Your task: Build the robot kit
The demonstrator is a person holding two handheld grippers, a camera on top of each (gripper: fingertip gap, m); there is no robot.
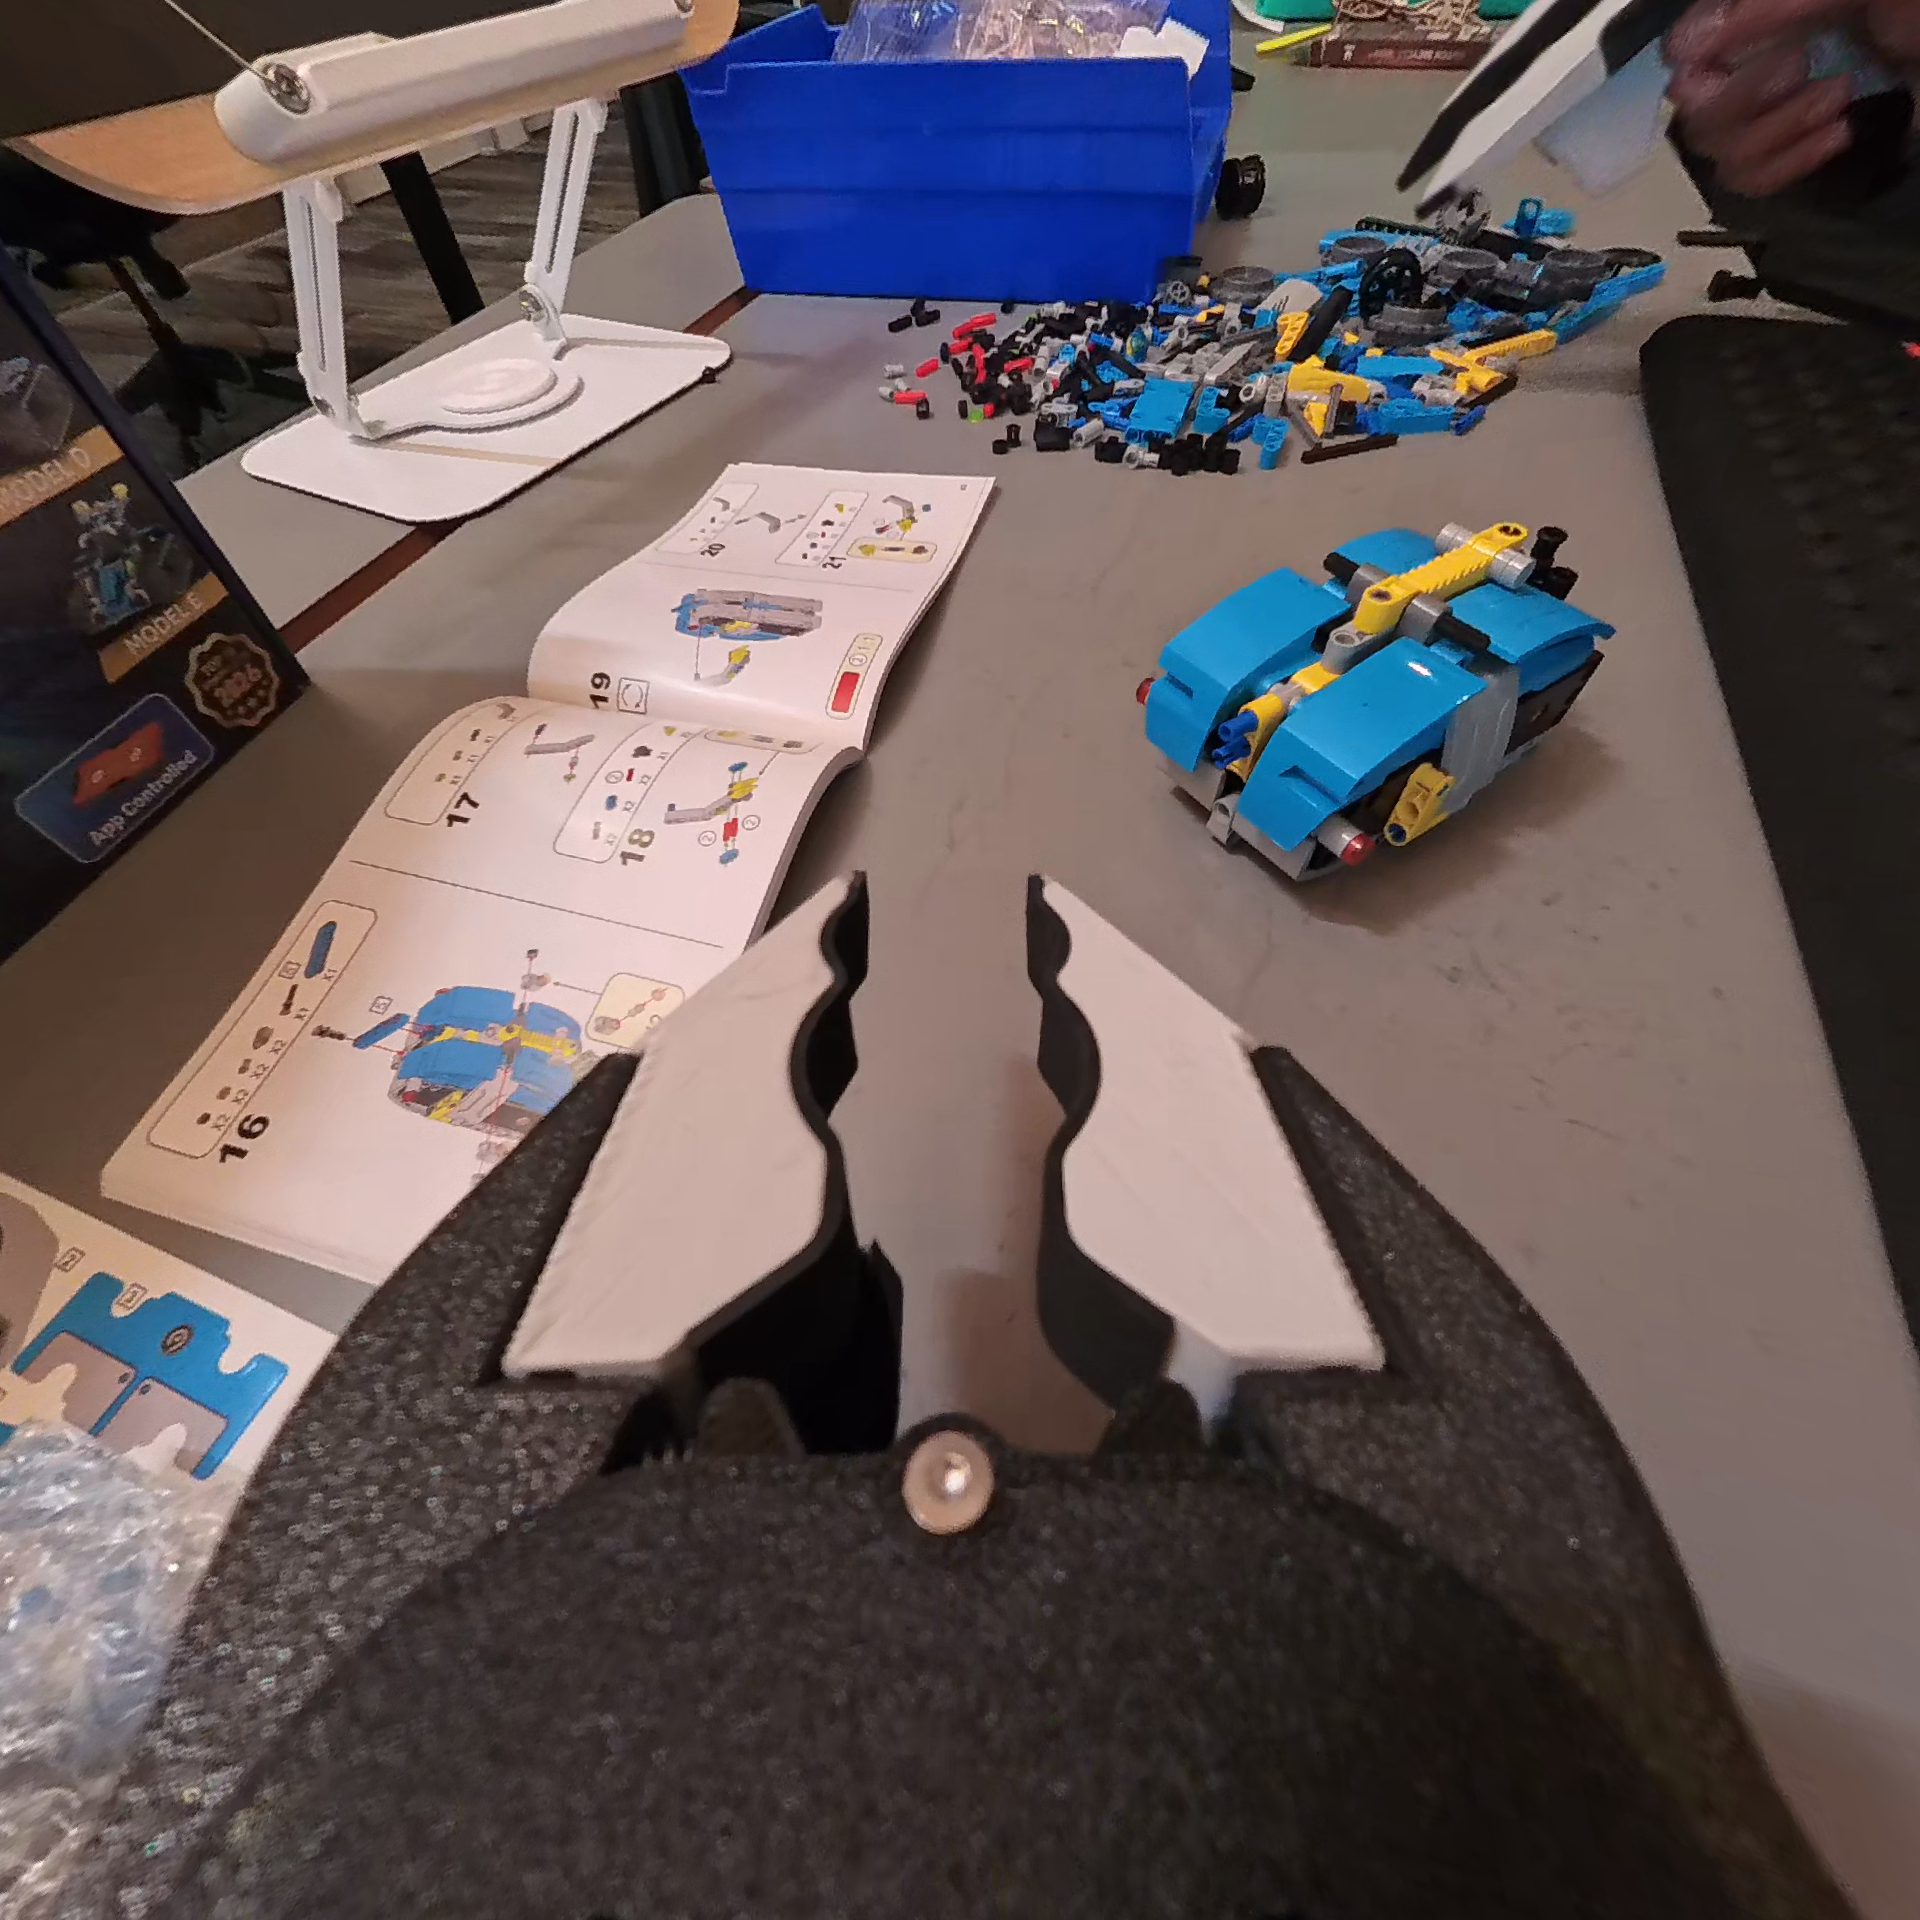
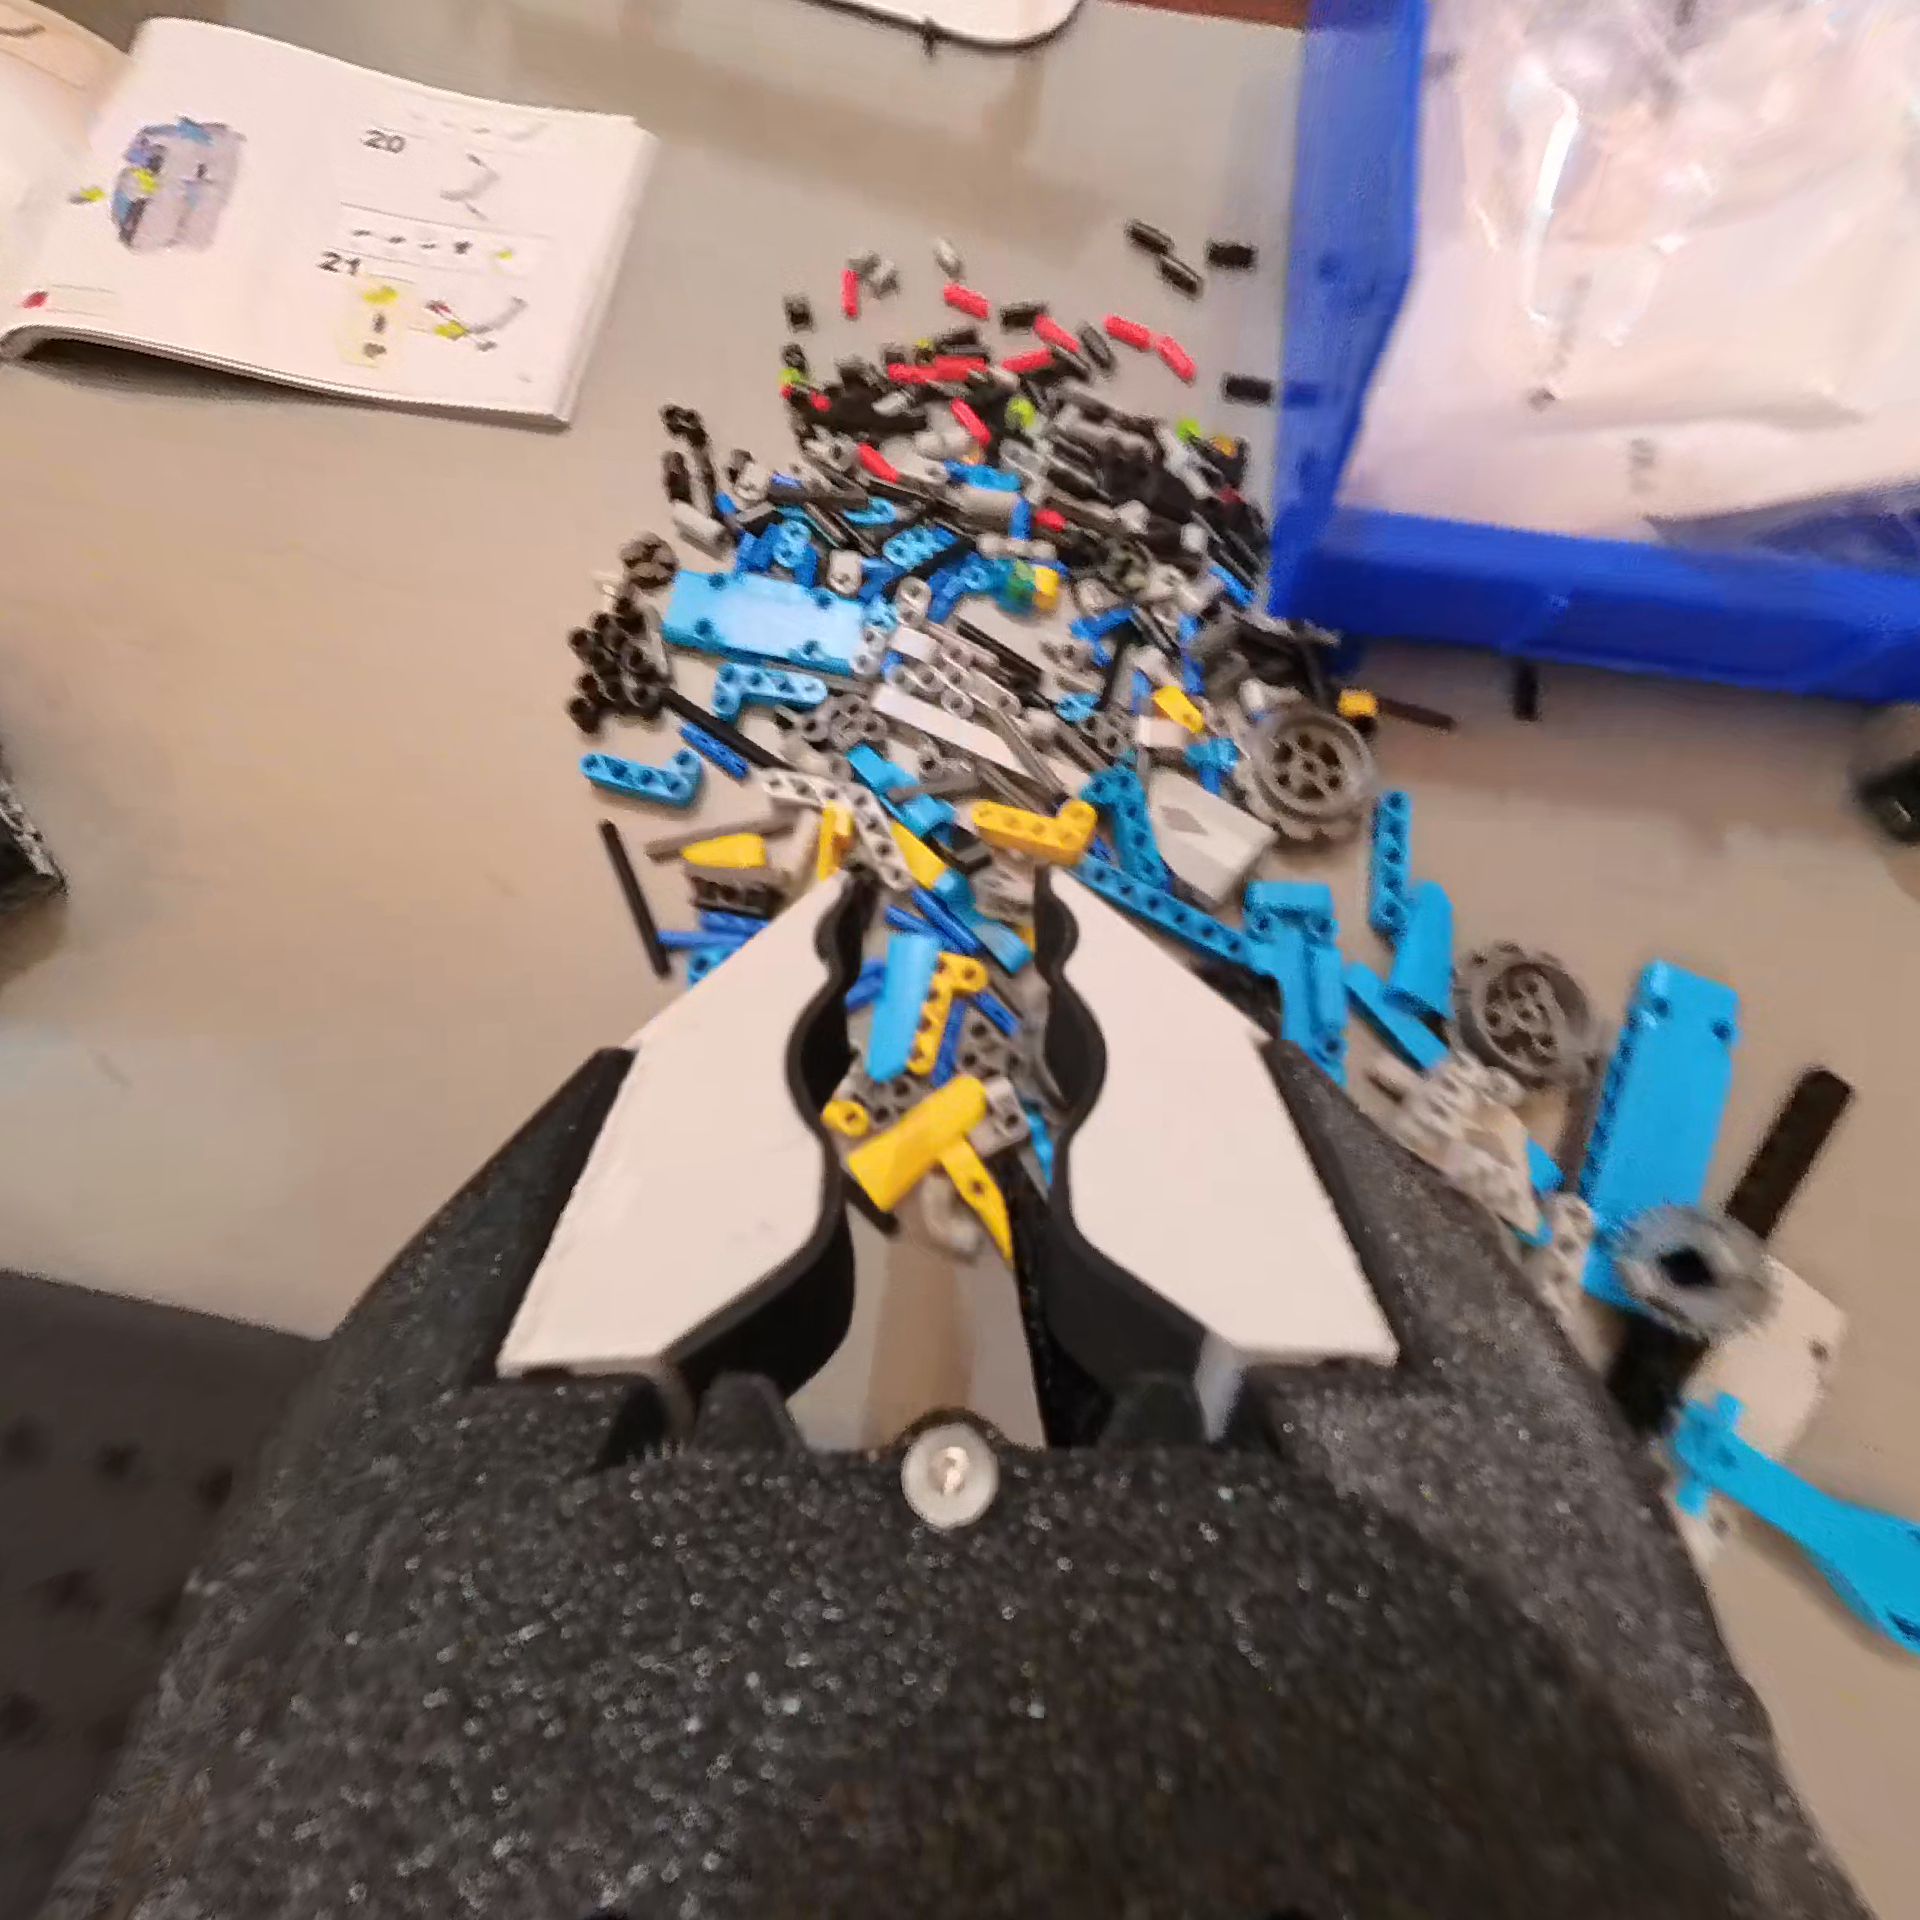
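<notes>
My left gripper (image 1: 948,894) is open and empty above the bare grey table (image 1: 1039,644), beside the open instruction booklet (image 1: 582,821). A part-built blue, yellow and grey brick car (image 1: 1371,696) stands ahead to its right. A pile of loose small bricks (image 1: 1247,353) lies farther back. My right gripper (image 2: 945,888) is open and hovers over that pile (image 2: 987,665), with blue and yellow pieces (image 2: 914,1049) showing between its jaws; it holds nothing. It also shows at the top right of the left wrist view (image 1: 1507,114), held by a hand.
A blue plastic bin (image 1: 956,177) with clear bags stands behind the pile (image 2: 1621,343). A white stand (image 1: 457,343) and a dark product box (image 1: 114,644) are at the left. A black mat (image 1: 1808,665) lies along the right. Bubble wrap (image 1: 73,1558) and a sticker sheet (image 1: 145,1371) are near left. Some 45 cm of space lies between my two pairs of fingers.
</notes>
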